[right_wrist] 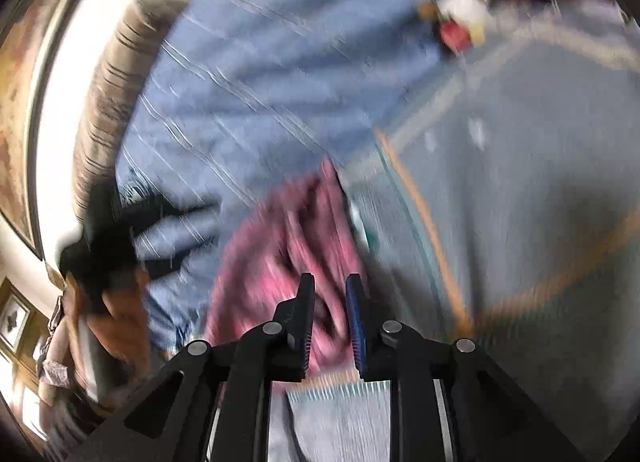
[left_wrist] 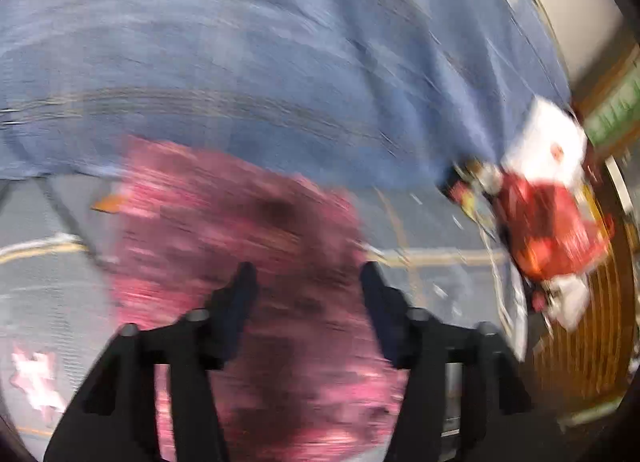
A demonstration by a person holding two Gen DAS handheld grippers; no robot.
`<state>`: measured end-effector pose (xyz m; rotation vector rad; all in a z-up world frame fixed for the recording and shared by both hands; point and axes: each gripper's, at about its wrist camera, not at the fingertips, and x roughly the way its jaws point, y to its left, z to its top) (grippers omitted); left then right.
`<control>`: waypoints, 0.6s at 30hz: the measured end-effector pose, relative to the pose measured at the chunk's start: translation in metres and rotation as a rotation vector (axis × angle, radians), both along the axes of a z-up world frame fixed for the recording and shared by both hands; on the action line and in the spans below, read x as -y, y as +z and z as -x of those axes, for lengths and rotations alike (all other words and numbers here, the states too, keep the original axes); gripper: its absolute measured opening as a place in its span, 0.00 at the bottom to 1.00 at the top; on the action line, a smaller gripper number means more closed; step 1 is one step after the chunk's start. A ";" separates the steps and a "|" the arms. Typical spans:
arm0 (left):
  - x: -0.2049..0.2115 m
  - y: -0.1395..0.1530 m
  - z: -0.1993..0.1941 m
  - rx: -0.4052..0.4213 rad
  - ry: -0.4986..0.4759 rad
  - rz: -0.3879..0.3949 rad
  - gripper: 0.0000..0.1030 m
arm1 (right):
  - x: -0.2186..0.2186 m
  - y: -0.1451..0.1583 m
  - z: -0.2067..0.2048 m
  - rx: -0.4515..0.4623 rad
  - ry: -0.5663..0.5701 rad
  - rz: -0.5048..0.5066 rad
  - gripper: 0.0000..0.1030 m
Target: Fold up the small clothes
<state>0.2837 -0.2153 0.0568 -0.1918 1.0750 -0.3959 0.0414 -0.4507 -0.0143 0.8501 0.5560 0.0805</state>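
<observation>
Both views are motion-blurred. A small pink garment [left_wrist: 248, 246] lies crumpled on a grey cloth surface [left_wrist: 52, 286]. My left gripper [left_wrist: 308, 274] is open just above it, fingers spread wide, holding nothing. In the right wrist view the pink garment [right_wrist: 288, 230] lies bunched ahead of my right gripper [right_wrist: 330, 286]. Its jaws stand a narrow gap apart with pink cloth between them; whether they pinch it I cannot tell.
A large blue blanket [left_wrist: 280, 62] covers the far side and also shows in the right wrist view [right_wrist: 260, 82]. A pile of red and white clothes [left_wrist: 548, 214] lies at the right. The other hand and gripper [right_wrist: 108, 246] appear at the left. A wall with framed pictures [right_wrist: 20, 102] stands behind.
</observation>
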 end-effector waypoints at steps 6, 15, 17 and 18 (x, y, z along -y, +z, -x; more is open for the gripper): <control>-0.083 -0.037 -0.008 -0.102 0.166 0.038 0.55 | -0.018 0.043 -0.101 0.008 0.241 0.078 0.42; -0.099 -0.060 0.010 -0.163 0.152 0.096 0.55 | -0.065 0.001 -0.193 -0.215 0.338 0.276 0.07; -0.100 -0.053 0.014 -0.139 0.141 0.120 0.55 | -0.060 0.017 -0.183 -0.125 0.329 0.276 0.06; -0.101 -0.050 0.014 -0.129 0.138 0.124 0.55 | -0.055 0.025 -0.177 -0.088 0.305 0.269 0.05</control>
